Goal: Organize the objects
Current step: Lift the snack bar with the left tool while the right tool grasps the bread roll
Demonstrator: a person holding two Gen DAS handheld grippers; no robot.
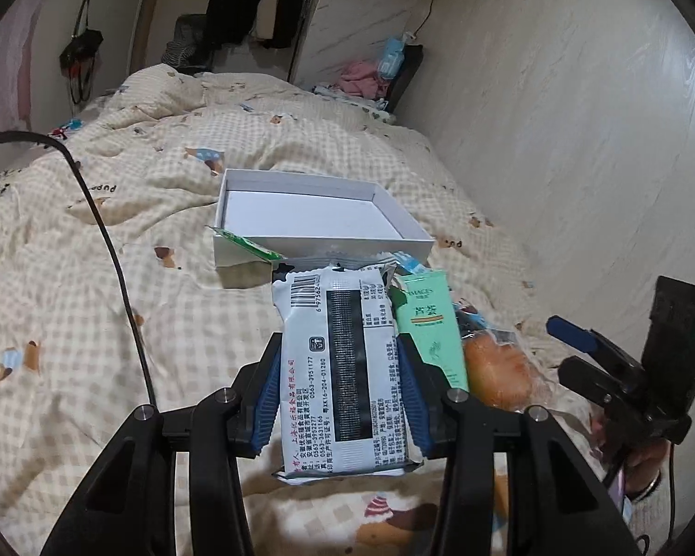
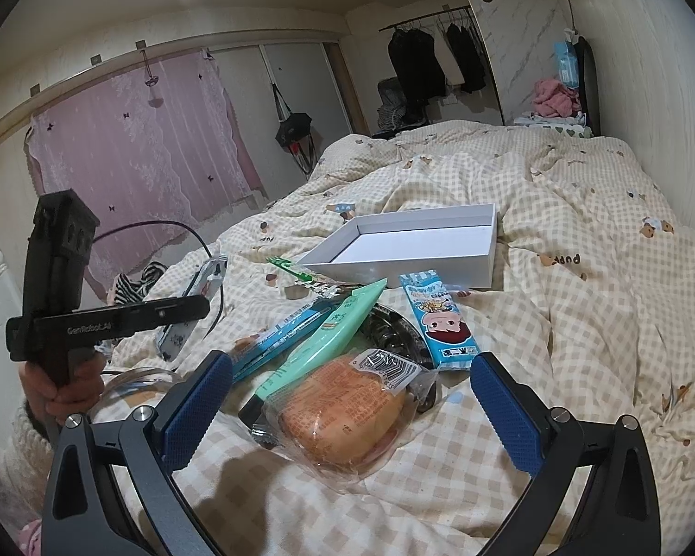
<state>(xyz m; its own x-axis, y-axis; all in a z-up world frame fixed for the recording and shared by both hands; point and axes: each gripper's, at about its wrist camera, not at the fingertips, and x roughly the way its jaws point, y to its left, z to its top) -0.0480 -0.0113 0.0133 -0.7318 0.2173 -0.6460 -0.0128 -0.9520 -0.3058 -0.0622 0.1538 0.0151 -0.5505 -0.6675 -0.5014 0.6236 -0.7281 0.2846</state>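
White snack packet (image 1: 343, 370) hides part of green tube (image 1: 433, 324).

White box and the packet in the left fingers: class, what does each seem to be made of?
White box: probably matte cardboard, with thin, straight folded walls, crisp corners and no shine.
Packet: probably glossy plastic film, with a crimped serrated end, wrinkles and printed barcode. It bends slightly between the left gripper's pads.

Snack packet (image 1: 343, 370): white, printed side up, lifted off the bed.
White box (image 2: 407, 264): open, empty, on the quilt.
Mint tube (image 2: 329, 338), wrapped bun (image 2: 347, 417), blue packet (image 2: 440, 319): heaped before it.
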